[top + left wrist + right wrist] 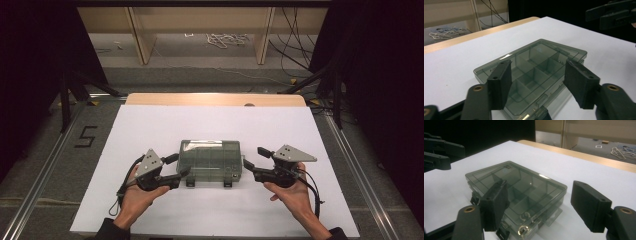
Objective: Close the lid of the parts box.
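A smoky see-through compartment box [210,161] lies shut in the middle of the white table top [215,125], with two dark latches on its near side. My left gripper [181,165] is at the box's left end, jaws apart. In the left gripper view the box [531,72] lies ahead and below my open left gripper [537,63], whose pads do not press on it. My right gripper [251,156] is at the right end, also open. In the right gripper view the box [519,190] lies between and beyond the spread jaws of my right gripper [540,183].
A wooden strip [215,99] runs along the table's far edge. Black stand legs [75,90] flank the table. Cables [225,39] lie on the floor behind. A "5" [86,136] is marked on the floor at left.
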Demonstrator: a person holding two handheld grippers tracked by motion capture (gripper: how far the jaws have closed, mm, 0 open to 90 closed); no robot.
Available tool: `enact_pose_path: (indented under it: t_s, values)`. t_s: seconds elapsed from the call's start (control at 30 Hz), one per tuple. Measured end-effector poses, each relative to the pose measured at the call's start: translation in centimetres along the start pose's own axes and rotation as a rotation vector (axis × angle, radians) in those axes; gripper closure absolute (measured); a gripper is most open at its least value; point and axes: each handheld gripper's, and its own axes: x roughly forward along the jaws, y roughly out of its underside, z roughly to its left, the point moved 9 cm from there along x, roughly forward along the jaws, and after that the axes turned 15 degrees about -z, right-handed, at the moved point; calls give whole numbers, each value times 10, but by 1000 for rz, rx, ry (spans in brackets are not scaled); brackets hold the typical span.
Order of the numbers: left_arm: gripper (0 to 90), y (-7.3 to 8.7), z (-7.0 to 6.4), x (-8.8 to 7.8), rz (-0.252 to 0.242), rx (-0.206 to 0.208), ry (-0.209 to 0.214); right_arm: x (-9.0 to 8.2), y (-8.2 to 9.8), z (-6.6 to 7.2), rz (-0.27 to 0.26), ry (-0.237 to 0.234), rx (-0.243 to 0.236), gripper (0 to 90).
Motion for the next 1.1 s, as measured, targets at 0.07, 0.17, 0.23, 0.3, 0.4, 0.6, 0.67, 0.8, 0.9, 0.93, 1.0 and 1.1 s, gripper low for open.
enact_pose_path:
  t_s: [0.07, 0.17, 0.23, 0.3, 0.4, 0.6, 0.67, 0.8, 0.9, 0.93, 1.0, 1.1]
  values:
    - [337, -2, -1, -1, -16, -20, -8, -3, 0, 0, -4, -1, 5, 297]
    - [301, -4, -1, -4, -33, -33, -15, -7, 0, 1, -10, 5, 8, 291]
    - [278, -5, 0, -5, -45, -41, -12, -10, 1, 2, -6, 0, 9, 284]
    - [263, -6, 0, -7, -59, -48, -10, -9, 2, 5, -18, -8, 17, 278]
    - [244, -9, -1, -9, -82, -53, -6, -10, 3, 8, -10, -16, 8, 268]
    - [202, -12, -2, -15, -100, -24, 5, -14, 2, 14, -5, -23, 6, 266]
    - [182, -12, -3, -17, -104, -17, 11, -15, 3, 15, -3, -20, 7, 262]
    - [157, -14, -3, -20, -115, -19, 8, -20, 3, 17, -13, -19, 15, 249]
    - [158, -16, -3, -24, -131, -14, 19, -24, 2, 18, -19, -18, 16, 233]
    - [158, -15, -4, -25, -130, -16, 20, -26, 2, 18, -25, -9, 17, 233]
    - [158, -14, -4, -26, -114, -13, 11, -27, 2, 20, -28, -17, 29, 232]
    - [157, -17, -5, -28, -125, -5, 19, -32, 6, 25, -18, -13, 29, 207]
